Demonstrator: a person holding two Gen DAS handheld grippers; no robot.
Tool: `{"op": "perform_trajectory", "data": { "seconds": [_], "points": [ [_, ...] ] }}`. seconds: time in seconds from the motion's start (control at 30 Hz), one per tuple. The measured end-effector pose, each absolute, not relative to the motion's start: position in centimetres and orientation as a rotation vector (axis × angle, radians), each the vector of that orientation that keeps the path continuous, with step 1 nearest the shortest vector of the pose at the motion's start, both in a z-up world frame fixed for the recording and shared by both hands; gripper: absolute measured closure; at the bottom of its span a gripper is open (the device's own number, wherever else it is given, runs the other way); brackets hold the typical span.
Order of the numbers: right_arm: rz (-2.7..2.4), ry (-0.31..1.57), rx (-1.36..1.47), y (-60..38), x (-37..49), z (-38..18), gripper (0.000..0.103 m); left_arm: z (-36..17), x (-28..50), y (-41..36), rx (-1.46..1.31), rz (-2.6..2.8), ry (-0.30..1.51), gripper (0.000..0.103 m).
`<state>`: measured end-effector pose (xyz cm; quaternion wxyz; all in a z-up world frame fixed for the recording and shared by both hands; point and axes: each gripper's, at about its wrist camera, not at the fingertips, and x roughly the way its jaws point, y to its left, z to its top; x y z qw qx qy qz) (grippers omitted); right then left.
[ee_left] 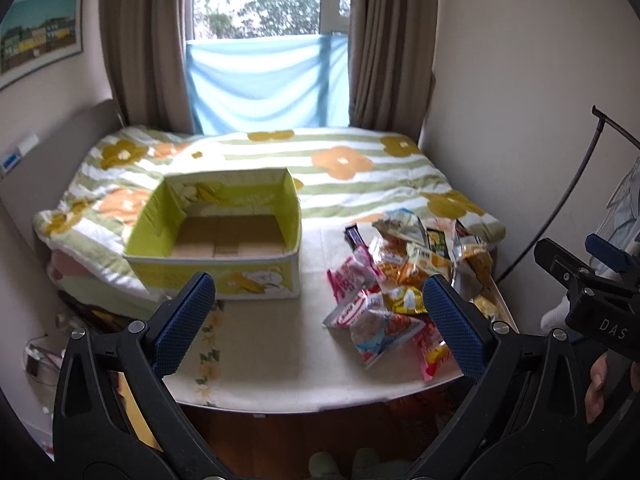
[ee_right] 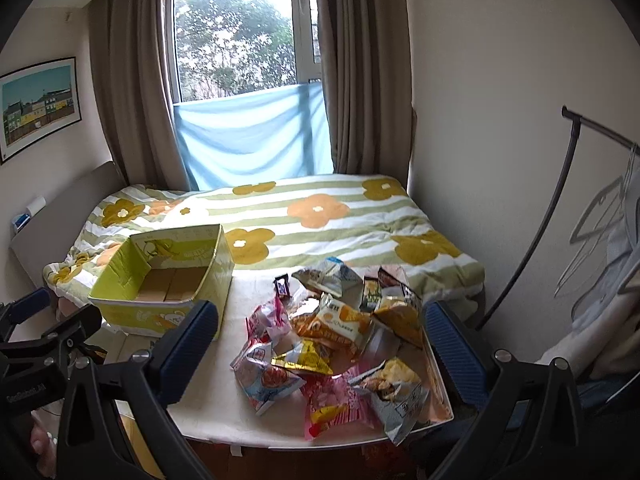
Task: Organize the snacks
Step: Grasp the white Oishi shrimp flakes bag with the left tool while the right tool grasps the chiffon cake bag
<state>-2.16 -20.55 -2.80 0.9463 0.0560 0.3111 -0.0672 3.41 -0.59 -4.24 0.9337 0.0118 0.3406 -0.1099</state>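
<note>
Both grippers, left (ee_left: 318, 320) and right (ee_right: 320, 344), hang released. Crinkly foil snack packets (ee_right: 336, 344) heap at the white table's (ee_right: 208, 408) right edge, risking slipping off; the empty yellow-green cardboard box (ee_left: 216, 224) sits left.

Both wrist views face the window from near the table (ee_left: 280, 360) (sharing its box and snacks).

Small bedroom with plain cream walls, daylight coming through a window (ee_right: 240, 36) flanked by brown curtains (ee_right: 360, 68), a blue cloth (ee_right: 252, 140) across its lower part. A bed (ee_right: 320, 208) with a striped floral quilt sits below it. Framed picture (ee_right: 38, 106) on the left wall, clothes rack (ee_right: 568, 184) at right.
</note>
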Motion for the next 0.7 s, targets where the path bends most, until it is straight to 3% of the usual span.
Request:
{"op": "perform_trajectory", "data": {
  "seconds": [0.33, 0.7],
  "points": [
    [-0.043, 0.695, 0.095, -23.6, 1.5, -7.3, 0.000, -10.4, 7.7, -3.3, -0.070, -0.271, 0.877, 0.000],
    [0.213, 0.838, -0.054, -27.5, 11.8, -13.5, 0.000, -19.2, 14.8, -7.4, -0.193, -0.131, 1.137, 0.000]
  ]
}}
